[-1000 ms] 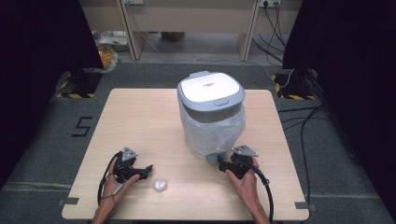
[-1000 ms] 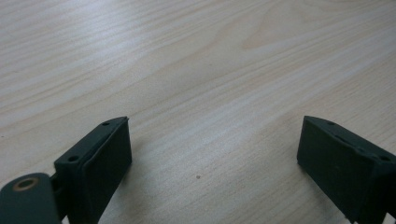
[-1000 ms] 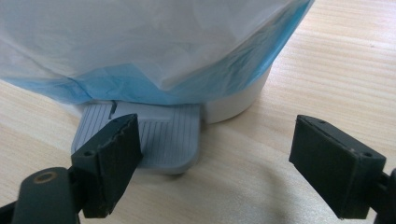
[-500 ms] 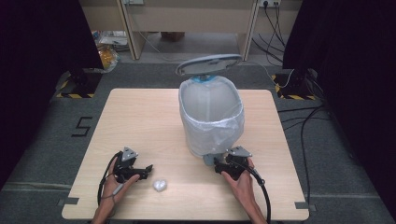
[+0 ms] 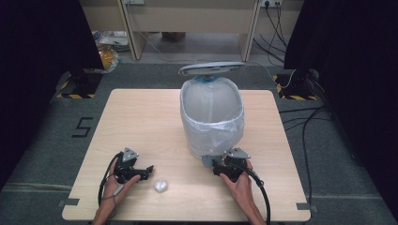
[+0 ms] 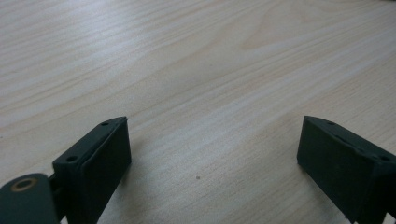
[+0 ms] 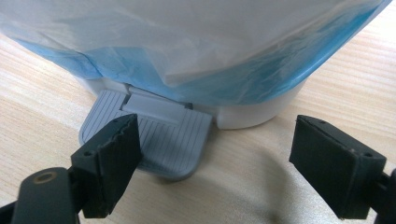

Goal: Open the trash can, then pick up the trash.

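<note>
Wad (image 5: 161,186) beside left tongs (image 5: 149,169), perhaps paper.

The pedal bin (image 7: 196,51) is running off the top and both sides of the right gripper view — its upper body and lid are lying outside the picture. In the high view, the foot pedal (image 5: 207,161) is hiding mostly behind the right gripper (image 5: 218,168), and the crumpled white wad (image 5: 161,186) is showing too small to identify.
</note>
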The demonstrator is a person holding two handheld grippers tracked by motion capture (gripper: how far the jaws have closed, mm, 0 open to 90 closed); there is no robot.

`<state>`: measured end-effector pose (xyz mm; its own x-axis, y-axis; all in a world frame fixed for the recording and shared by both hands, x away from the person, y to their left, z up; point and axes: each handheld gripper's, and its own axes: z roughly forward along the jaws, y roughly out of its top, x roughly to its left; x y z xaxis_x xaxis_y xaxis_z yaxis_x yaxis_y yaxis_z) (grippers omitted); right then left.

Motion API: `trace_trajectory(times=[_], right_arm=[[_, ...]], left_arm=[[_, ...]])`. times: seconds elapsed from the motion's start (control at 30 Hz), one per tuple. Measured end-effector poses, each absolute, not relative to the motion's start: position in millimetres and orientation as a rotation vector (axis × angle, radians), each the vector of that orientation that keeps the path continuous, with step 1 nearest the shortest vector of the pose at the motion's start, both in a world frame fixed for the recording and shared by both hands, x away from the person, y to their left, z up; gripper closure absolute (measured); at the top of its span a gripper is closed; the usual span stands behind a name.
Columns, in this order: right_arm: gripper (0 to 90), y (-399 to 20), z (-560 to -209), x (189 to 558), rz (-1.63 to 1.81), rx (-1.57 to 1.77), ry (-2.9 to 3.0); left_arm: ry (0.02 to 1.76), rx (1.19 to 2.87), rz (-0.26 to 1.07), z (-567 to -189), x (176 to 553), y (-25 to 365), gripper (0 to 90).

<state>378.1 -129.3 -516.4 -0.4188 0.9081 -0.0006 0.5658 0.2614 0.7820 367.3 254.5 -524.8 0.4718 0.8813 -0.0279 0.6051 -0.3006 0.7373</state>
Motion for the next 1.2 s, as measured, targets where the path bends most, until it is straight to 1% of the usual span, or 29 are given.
trace_trajectory(times=[0.47, 0.5, 0.53, 0.57, 0.6, 0.63, 0.8, 0.93, 0.97, 1.2], right_arm=[[16.3, -130, -517, 379, 1.009, 1.337, 2.085], [16.3, -129, -517, 378, 1.007, 1.343, 2.082], [16.3, -129, -517, 378, 1.007, 1.343, 2.082], [16.3, -129, -517, 378, 1.007, 1.342, 2.082], [16.3, -129, -517, 378, 1.009, 1.345, 2.083], [16.3, -130, -517, 379, 1.01, 1.34, 2.085], [16.3, -130, -517, 379, 1.011, 1.342, 2.085], [16.3, -130, -517, 379, 1.015, 1.351, 2.086], [16.3, -130, -517, 379, 1.014, 1.345, 2.086], [16.3, -130, -517, 379, 1.016, 1.356, 2.085]], left_arm=[[1.237, 2.02, 0.507, -525, 368, 254, 8.3], [1.238, 2.017, 0.509, -525, 367, 255, 8.7], [1.238, 2.017, 0.509, -525, 367, 255, 11.1], [1.234, 2.005, 0.509, -524, 367, 255, 11.1], [1.232, 1.996, 0.508, -524, 367, 256, 16.1], [1.231, 1.992, 0.496, -524, 368, 257, 14.7], [1.223, 1.961, 0.482, -521, 365, 257, 15.1], [1.199, 1.924, 0.462, -513, 356, 255, 15.0], [1.187, 1.912, 0.427, -511, 349, 251, 15.0], [1.146, 1.903, 0.384, -513, 322, 241, 15.1]])
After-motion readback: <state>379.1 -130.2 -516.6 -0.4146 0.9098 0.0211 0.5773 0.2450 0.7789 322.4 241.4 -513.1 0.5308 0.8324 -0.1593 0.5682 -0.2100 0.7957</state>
